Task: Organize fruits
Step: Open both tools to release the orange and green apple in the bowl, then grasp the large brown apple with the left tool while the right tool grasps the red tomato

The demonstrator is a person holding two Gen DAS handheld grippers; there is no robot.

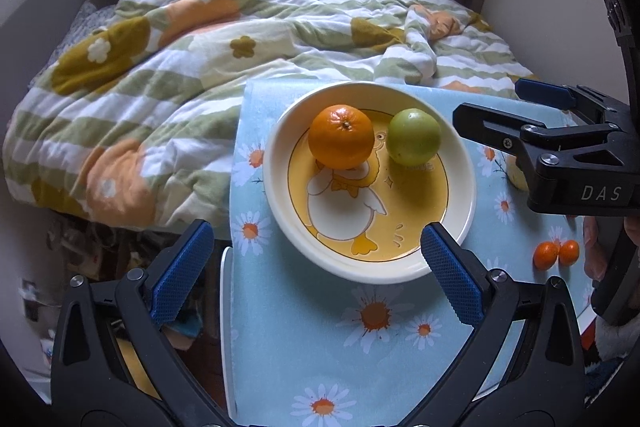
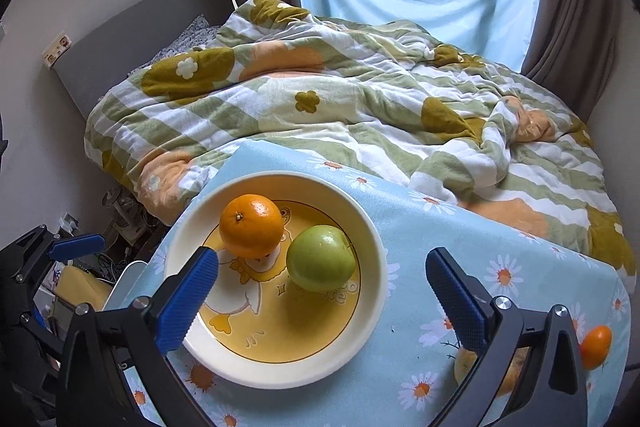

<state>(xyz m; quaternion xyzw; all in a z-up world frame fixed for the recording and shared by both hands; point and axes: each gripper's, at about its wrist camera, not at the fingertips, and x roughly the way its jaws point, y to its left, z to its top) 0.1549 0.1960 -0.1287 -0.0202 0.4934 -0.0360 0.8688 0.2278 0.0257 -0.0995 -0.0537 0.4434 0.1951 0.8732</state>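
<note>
Only left wrist: two kumquats (image 1: 556,254).

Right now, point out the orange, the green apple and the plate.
orange (image 1: 341,137), left wrist view, middle of its peel.
green apple (image 2: 321,258), right wrist view, middle of its skin.
plate (image 1: 276,163), left wrist view, left rim.

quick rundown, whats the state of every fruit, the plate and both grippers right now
round orange citrus fruit: in the plate, free
round green apple: in the plate beside the orange, free
cream plate with yellow duck print: flat on the daisy tablecloth
two small orange kumquats: on the cloth, outside the plate
yellowish fruit: on the cloth, mostly hidden by the right gripper
left hand-held gripper: open, empty
right hand-held gripper: open, empty
</note>
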